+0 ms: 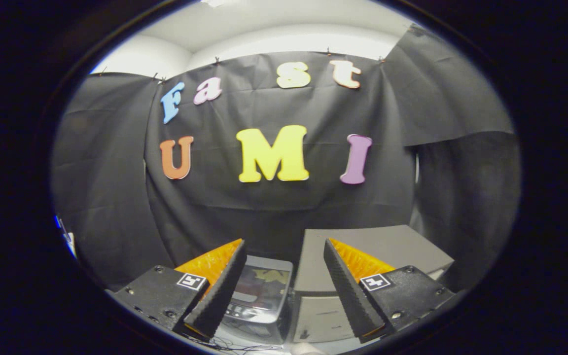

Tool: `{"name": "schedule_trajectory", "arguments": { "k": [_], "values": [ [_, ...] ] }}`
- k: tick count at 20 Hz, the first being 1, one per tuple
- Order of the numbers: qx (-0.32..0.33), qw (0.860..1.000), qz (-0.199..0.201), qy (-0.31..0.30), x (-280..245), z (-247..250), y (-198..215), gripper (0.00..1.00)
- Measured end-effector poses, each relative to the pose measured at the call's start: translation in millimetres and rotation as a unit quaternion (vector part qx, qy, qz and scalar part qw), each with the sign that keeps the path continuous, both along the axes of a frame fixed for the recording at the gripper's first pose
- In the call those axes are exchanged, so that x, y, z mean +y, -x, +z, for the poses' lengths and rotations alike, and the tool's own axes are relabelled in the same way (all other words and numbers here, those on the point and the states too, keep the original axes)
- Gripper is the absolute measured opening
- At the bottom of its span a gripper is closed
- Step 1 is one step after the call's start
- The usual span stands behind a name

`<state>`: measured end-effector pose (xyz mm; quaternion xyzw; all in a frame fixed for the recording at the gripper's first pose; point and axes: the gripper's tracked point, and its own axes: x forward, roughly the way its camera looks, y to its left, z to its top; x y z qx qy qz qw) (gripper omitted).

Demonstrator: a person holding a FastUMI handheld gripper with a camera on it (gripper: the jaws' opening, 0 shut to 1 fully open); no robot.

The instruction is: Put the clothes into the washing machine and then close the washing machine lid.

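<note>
My gripper (284, 249) is open, held high and level, with nothing between its fingers. Below and between the fingers stands a small grey washing machine (259, 301). Its dark see-through lid (263, 283) lies flat on top, with a strip of controls along the near side. I see no clothes from here.
A grey box-like unit (358, 246) stands right beside the washing machine, partly behind the right finger. Its flat top reaches back toward the black cloth wall. Thin cables (234, 345) lie on the pale surface in front of the machine.
</note>
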<state>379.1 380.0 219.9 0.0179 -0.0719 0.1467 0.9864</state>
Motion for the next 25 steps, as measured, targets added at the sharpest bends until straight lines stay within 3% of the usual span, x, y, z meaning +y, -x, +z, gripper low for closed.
{"name": "schedule_trajectory", "arguments": {
  "k": [9,15,25],
  "values": [
    [0.010,0.997,-0.065,-0.034,-87,-48,23,0.98],
    [0.055,0.996,-0.067,-0.035,-105,-84,40,0.98],
    [0.043,0.996,-0.074,-0.008,-116,-87,46,0.98]
  ]
}}
